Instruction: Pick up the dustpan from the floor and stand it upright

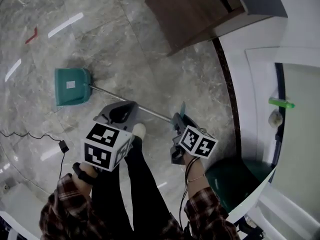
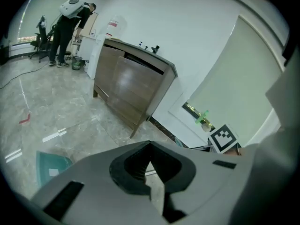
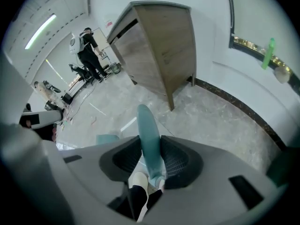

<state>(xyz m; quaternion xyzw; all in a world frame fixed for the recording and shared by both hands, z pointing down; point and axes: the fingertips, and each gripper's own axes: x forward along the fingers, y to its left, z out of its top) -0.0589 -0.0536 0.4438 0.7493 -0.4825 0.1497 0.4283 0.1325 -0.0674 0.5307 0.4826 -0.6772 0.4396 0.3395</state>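
A green dustpan [image 1: 72, 86] rests on the marble floor at the left of the head view, and its thin metal shaft [image 1: 130, 104] runs right to a teal grip [image 1: 182, 109]. My right gripper [image 1: 178, 121] is shut on that grip. In the right gripper view the teal grip [image 3: 147, 135] stands between both pads, with the pan [image 3: 107, 138] far below. My left gripper [image 1: 120, 111] hovers over the shaft without touching it. Its tips meet with nothing between them [image 2: 150, 146], and the pan [image 2: 49, 165] shows at the lower left.
A brown wooden cabinet [image 1: 200, 11] stands on legs at the back. A dark green bin [image 1: 240, 179] is by my right side against the white wall. A black cable with an adapter [image 1: 63, 146] lies at the left. My shoe [image 1: 138, 130] is under the grippers. People stand far off [image 2: 70, 27].
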